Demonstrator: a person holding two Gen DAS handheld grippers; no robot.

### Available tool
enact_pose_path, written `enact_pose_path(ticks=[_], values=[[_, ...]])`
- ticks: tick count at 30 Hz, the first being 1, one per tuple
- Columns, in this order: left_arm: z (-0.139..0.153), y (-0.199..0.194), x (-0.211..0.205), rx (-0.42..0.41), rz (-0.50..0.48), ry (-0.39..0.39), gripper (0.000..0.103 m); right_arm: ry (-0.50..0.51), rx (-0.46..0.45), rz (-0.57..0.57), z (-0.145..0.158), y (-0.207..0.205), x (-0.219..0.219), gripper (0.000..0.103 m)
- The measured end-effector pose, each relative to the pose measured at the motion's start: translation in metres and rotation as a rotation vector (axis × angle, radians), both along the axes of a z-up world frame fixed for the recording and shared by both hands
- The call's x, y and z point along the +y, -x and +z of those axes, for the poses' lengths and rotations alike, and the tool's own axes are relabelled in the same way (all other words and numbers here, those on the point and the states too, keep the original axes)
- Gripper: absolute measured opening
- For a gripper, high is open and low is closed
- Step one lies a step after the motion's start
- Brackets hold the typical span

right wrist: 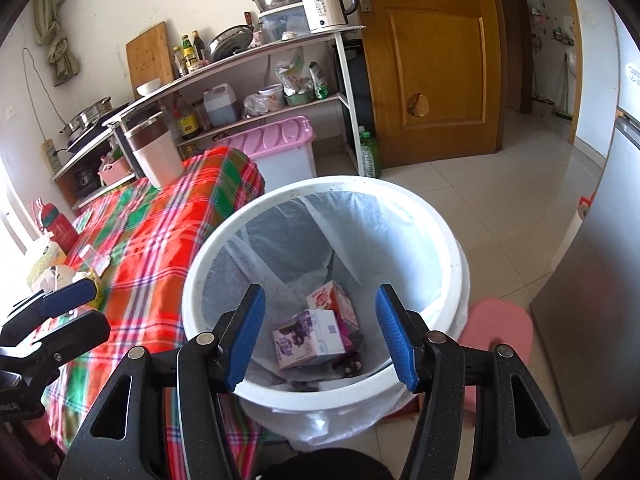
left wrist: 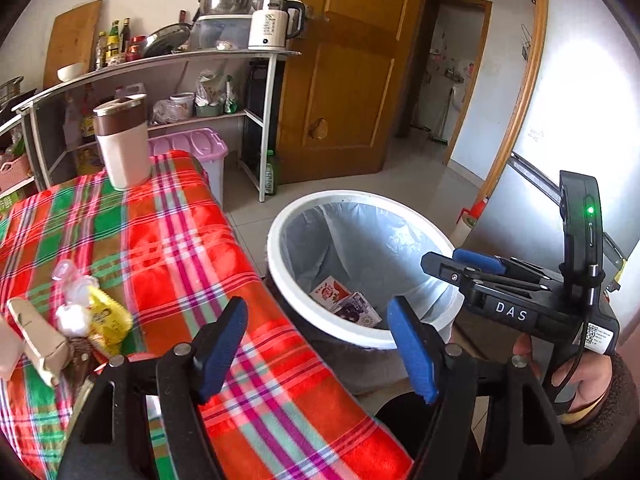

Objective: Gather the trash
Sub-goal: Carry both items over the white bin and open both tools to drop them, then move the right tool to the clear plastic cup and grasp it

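A white bin (left wrist: 280,216) with a clear liner stands on the floor beside the plaid-covered table (left wrist: 168,248). Two cartons lie inside it: a purple one (right wrist: 308,338) and a red-and-white one (right wrist: 334,302). My right gripper (right wrist: 320,336) is open and empty, right above the bin (right wrist: 192,280). My left gripper (left wrist: 318,346) is open and empty over the table's edge. A pile of trash lies on the table at the left: a brown paper carton (left wrist: 38,336), a yellow wrapper (left wrist: 108,316), clear plastic (left wrist: 70,280).
A beige tumbler (left wrist: 122,140) stands at the table's far end. Behind are a kitchen shelf (left wrist: 160,60) with a kettle (left wrist: 272,24), a pink storage box (left wrist: 192,148), a wooden door (left wrist: 348,80). A pink stool (right wrist: 500,328) is right of the bin.
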State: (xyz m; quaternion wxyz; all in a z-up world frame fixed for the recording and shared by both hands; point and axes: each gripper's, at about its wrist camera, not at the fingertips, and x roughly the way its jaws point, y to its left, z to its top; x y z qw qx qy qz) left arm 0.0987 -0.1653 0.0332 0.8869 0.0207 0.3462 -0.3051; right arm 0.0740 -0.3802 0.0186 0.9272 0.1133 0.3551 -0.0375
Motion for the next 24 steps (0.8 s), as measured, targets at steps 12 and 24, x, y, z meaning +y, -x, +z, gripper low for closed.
enact_pose_path(ticks=[12, 24], values=[[0.003, 0.021, 0.078, -0.044, 0.129, 0.01, 0.077, -0.03, -0.05, 0.069, 0.011, 0.011, 0.048, 0.058], [-0.016, 0.027, 0.157, -0.022, 0.284, 0.004, 0.08, -0.053, -0.053, 0.145, 0.007, 0.011, 0.093, 0.058]])
